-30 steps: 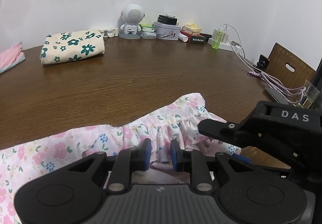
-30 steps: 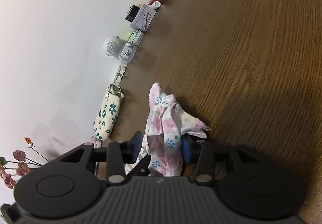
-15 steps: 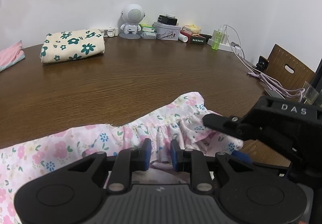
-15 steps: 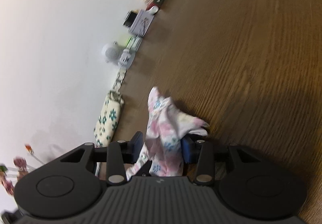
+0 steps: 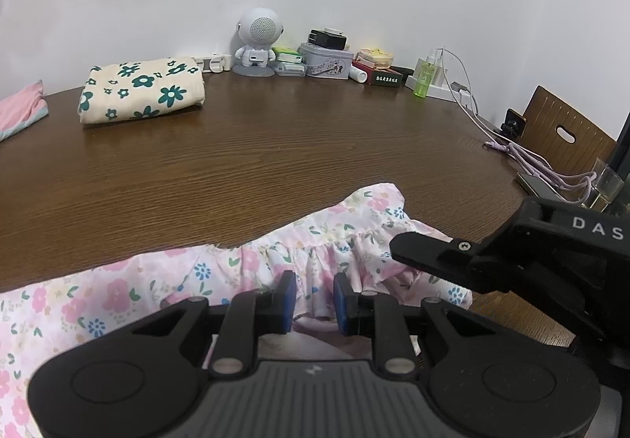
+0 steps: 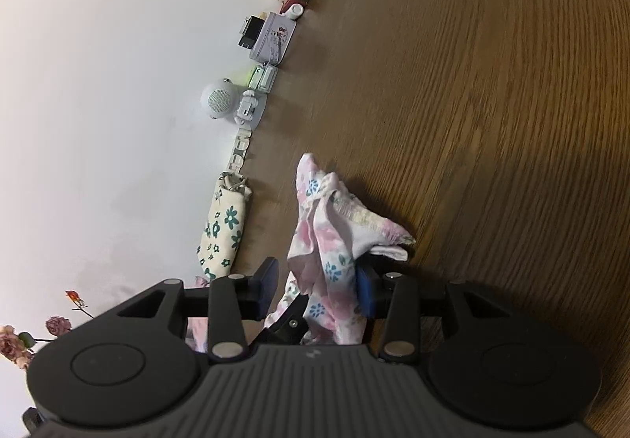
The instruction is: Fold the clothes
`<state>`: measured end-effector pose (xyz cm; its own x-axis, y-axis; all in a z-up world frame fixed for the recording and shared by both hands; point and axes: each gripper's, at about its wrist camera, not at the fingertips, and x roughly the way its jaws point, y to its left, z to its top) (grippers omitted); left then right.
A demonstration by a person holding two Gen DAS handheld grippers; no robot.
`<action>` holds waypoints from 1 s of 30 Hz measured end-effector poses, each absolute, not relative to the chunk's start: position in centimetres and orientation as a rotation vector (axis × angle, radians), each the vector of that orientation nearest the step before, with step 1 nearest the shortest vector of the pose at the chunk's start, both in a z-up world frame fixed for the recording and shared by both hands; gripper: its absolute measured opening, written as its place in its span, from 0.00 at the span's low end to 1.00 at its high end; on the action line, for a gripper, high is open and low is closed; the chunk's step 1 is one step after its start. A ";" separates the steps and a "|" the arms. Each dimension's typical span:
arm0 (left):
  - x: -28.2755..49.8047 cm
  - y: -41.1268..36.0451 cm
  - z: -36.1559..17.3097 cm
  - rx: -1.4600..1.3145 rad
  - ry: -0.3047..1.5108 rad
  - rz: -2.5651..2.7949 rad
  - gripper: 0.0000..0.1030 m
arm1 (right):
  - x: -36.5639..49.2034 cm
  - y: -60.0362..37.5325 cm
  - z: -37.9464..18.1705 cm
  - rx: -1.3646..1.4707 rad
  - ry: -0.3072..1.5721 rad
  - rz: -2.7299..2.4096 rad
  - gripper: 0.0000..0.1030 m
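Floral garment (image 5: 252,264) lies bunched between both tongs (image 5: 314,298) (image 6: 317,290) (each clamped on it).

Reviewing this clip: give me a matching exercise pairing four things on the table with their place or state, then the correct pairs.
Things:
1. pink floral garment
2. cream garment with green flowers
3. white robot-shaped speaker
4. green bottle

Places or states:
A. folded, lying at the far left of the table
B. standing against the wall, by the tin
C. unfolded, between both grippers' fingers
D. beside the charging cables at the far right

Pairs: 1-C, 2-A, 3-B, 4-D
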<state>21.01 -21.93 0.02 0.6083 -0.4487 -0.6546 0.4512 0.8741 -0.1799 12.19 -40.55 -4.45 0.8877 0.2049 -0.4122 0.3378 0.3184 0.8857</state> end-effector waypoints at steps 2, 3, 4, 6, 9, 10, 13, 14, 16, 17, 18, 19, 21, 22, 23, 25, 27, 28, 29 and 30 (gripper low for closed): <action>21.0 -21.9 0.0 0.004 0.755 -0.520 0.18 | 12.2 -40.4 -4.4 1.257 0.491 -0.096 0.43; 21.0 -21.9 0.0 0.004 0.755 -0.520 0.18 | 12.2 -40.4 -4.4 1.259 0.487 -0.102 0.43; 21.0 -21.9 0.0 0.004 0.755 -0.521 0.18 | 12.2 -40.5 -4.4 1.264 0.481 -0.110 0.43; 21.0 -21.8 0.0 0.002 0.756 -0.523 0.18 | 12.1 -40.7 -4.5 1.270 0.468 -0.126 0.43; 21.0 -21.9 0.0 0.002 0.756 -0.523 0.18 | 11.6 -41.1 -4.1 1.256 0.443 -0.161 0.43; 21.0 -21.9 0.0 0.004 0.755 -0.522 0.18 | 11.5 -41.1 -4.0 1.249 0.435 -0.170 0.43; 20.9 -21.9 0.0 0.006 0.754 -0.521 0.18 | 10.9 -41.0 -3.6 1.224 0.414 -0.188 0.43; 20.9 -21.9 0.0 0.006 0.754 -0.521 0.18 | 10.9 -40.9 -3.6 1.219 0.412 -0.188 0.43; 20.9 -21.9 0.0 0.005 0.753 -0.522 0.18 | 11.0 -40.8 -3.7 1.210 0.419 -0.189 0.43; 20.9 -21.9 0.0 0.005 0.753 -0.522 0.18 | 11.2 -40.7 -3.7 1.206 0.423 -0.189 0.43; 20.9 -21.9 0.0 0.005 0.754 -0.523 0.18 | 11.3 -40.6 -3.7 1.202 0.426 -0.190 0.43; 21.0 -21.9 0.0 0.004 0.754 -0.523 0.18 | 11.5 -40.6 -3.7 1.198 0.429 -0.191 0.43; 21.0 -21.9 0.0 0.005 0.754 -0.523 0.18 | 11.8 -40.5 -3.7 1.189 0.434 -0.192 0.43; 20.9 -21.9 0.0 0.006 0.753 -0.523 0.18 | 12.0 -40.4 -3.6 1.185 0.437 -0.192 0.43; 20.9 -21.9 0.0 0.007 0.753 -0.523 0.18 | 12.1 -40.4 -3.6 1.182 0.439 -0.193 0.43; 20.9 -21.9 0.0 0.007 0.753 -0.524 0.18 | 12.5 -40.4 -3.6 1.176 0.447 -0.194 0.43; 20.9 -21.9 0.0 0.007 0.753 -0.525 0.18 | 12.9 -40.6 -3.6 1.171 0.453 -0.193 0.42; 20.9 -21.9 0.0 0.006 0.753 -0.524 0.18 | 13.1 -40.6 -3.6 1.169 0.456 -0.193 0.43; 20.9 -21.9 0.0 0.007 0.752 -0.524 0.18 | 13.2 -40.7 -3.7 1.166 0.458 -0.193 0.43; 20.9 -21.9 0.0 0.008 0.752 -0.524 0.18 | 13.2 -40.7 -3.7 1.162 0.457 -0.191 0.43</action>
